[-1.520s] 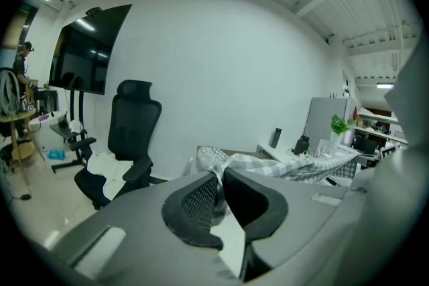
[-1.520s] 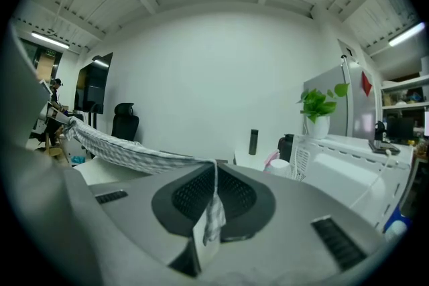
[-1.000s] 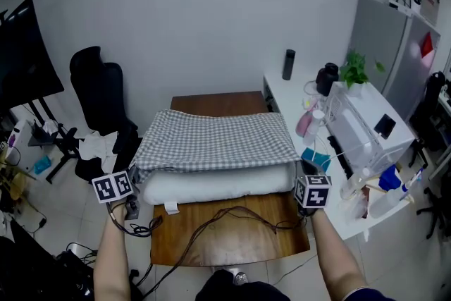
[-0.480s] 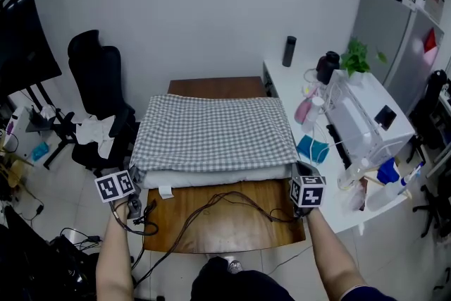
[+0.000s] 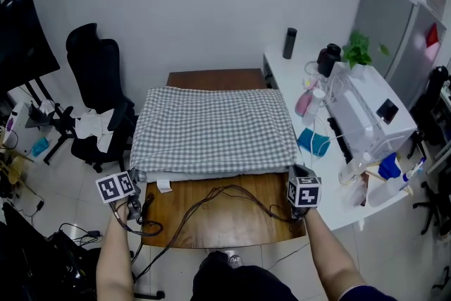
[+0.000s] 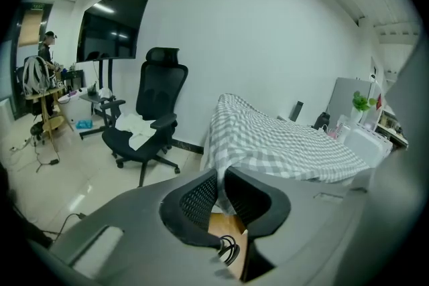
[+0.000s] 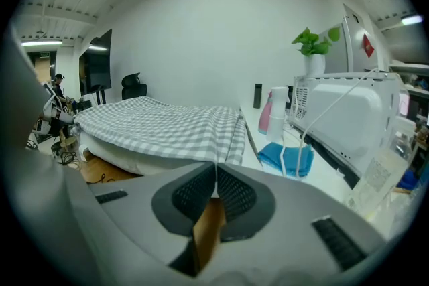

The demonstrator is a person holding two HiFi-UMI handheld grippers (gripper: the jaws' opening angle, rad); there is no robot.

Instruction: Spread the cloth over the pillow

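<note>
A grey-and-white checked cloth (image 5: 215,130) lies over the white pillow (image 5: 211,175) on the wooden table (image 5: 218,225). Only a thin strip of pillow shows under the cloth's near edge. My left gripper (image 5: 133,183) is at the cloth's near left corner. In the left gripper view its jaws (image 6: 222,185) have just been opening a little, and the cloth corner (image 6: 224,171) still sits pinched between the pads. My right gripper (image 5: 295,171) is at the near right corner, shut on the cloth's edge (image 7: 216,174). The pillow (image 7: 127,157) bulges beneath the cloth (image 7: 161,124) there.
Black cables (image 5: 225,197) trail across the table's near part. A black office chair (image 5: 95,81) stands to the left. To the right, a white counter (image 5: 282,84) carries bottles, a plant, a white appliance (image 5: 366,120) and a blue rag (image 5: 315,143).
Both grippers have come down towards the table's near edge with the cloth corners. The cloth's front edge now hangs lower, hiding most of the pillow's white front.
</note>
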